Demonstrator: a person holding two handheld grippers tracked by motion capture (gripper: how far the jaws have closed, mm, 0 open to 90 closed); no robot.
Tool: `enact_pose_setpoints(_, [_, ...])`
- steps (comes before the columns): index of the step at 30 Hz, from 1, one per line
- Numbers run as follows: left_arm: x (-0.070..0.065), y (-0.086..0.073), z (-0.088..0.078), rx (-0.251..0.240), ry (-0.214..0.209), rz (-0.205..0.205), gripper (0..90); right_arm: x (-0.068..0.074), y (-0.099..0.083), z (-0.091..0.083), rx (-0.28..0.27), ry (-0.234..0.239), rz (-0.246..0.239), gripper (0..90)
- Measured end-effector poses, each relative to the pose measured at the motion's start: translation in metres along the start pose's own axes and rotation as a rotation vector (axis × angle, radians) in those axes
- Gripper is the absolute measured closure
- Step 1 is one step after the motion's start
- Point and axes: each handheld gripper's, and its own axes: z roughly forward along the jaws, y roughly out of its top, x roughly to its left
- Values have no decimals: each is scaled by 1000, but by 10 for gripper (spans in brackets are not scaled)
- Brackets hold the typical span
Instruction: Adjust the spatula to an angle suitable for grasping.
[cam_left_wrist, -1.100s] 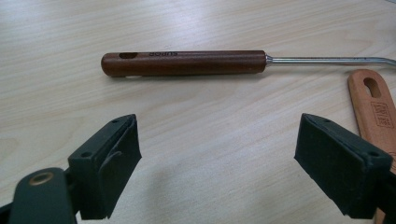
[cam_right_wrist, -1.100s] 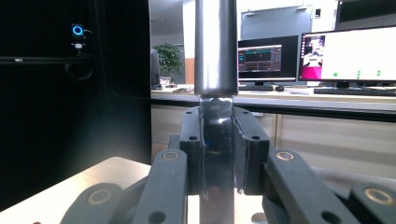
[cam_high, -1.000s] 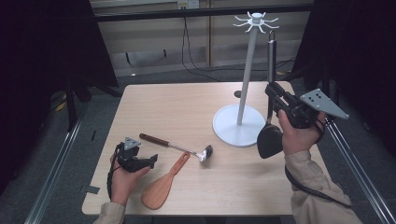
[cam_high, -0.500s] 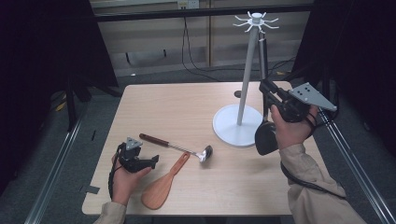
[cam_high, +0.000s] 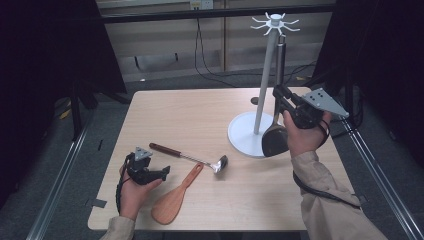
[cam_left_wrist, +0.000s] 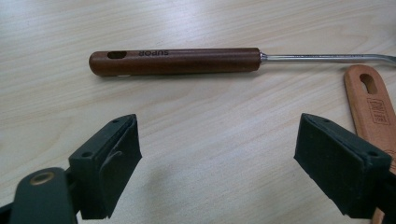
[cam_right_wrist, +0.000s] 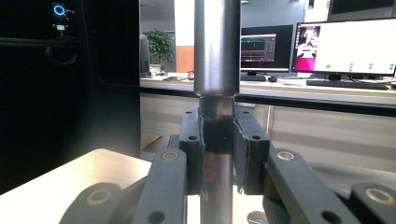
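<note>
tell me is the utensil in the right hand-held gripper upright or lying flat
Upright. The right hand-held gripper clamps the utensil by its metal handle, which rises straight up beside the white stand, dark head hanging lowest.

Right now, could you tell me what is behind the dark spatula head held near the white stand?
Behind the spatula head lies the round base of the white stand; the head covers the base's right edge, so that part and the table beneath it cannot be seen. The right tool grips the spatula's metal handle.

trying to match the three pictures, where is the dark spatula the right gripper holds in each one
High view: spatula at right, upright beside the white rack, clamped in the right gripper.
Left gripper view: not in it.
Right gripper view: its steel handle at centre, upright.
Shared landmark: the wooden table.
</note>
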Motion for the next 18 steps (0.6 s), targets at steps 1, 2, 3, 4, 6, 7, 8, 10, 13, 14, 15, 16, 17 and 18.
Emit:
enact_pose_setpoints(1, [0, 0, 0, -1, -2, 2, 140, 0, 0, 1, -2, -2, -1, 762])
enact_pose_setpoints(2, [0, 0, 0, -2, -6, 3, 140, 1, -1, 3, -2, -5, -5, 762])
enact_pose_setpoints(3, [0, 0, 0, -4, -8, 0, 140, 2, -1, 4, -4, -8, -6, 762])
enact_pose_setpoints(4, [0, 0, 0, -4, -8, 0, 140, 2, -1, 4, -4, -8, -6, 762])
enact_pose_setpoints(6, [0, 0, 0, -6, -6, 2, 140, 2, -2, 6, -4, -14, -2, 762])
enact_pose_setpoints(7, [0, 0, 0, -6, -5, 2, 140, 3, -2, 7, -4, -14, 1, 762])
enact_pose_setpoints(8, [0, 0, 0, -5, -7, 1, 140, 3, -2, 8, -6, -17, 0, 762])
enact_pose_setpoints(10, [0, 1, 0, -3, -3, 5, 140, 5, -3, 11, -5, -19, 4, 762])
enact_pose_setpoints(13, [0, 1, -1, 1, -4, 20, 140, 6, -3, 12, -6, -23, 14, 762])
enact_pose_setpoints(14, [0, 1, -1, 1, -4, 20, 140, 6, -3, 12, -6, -23, 14, 762])
enact_pose_setpoints(15, [0, 2, -1, 1, -7, 20, 140, 7, -4, 14, -8, -31, 17, 761])
enact_pose_setpoints(16, [0, 2, -1, 4, -6, 25, 140, 7, -4, 14, -8, -31, 17, 761])
enact_pose_setpoints(17, [0, 2, -1, 3, -9, 20, 140, 8, -4, 14, -9, -31, 17, 761])
enact_pose_setpoints(18, [0, 1, -1, 2, -10, 18, 140, 8, -4, 15, -10, -34, 18, 761])
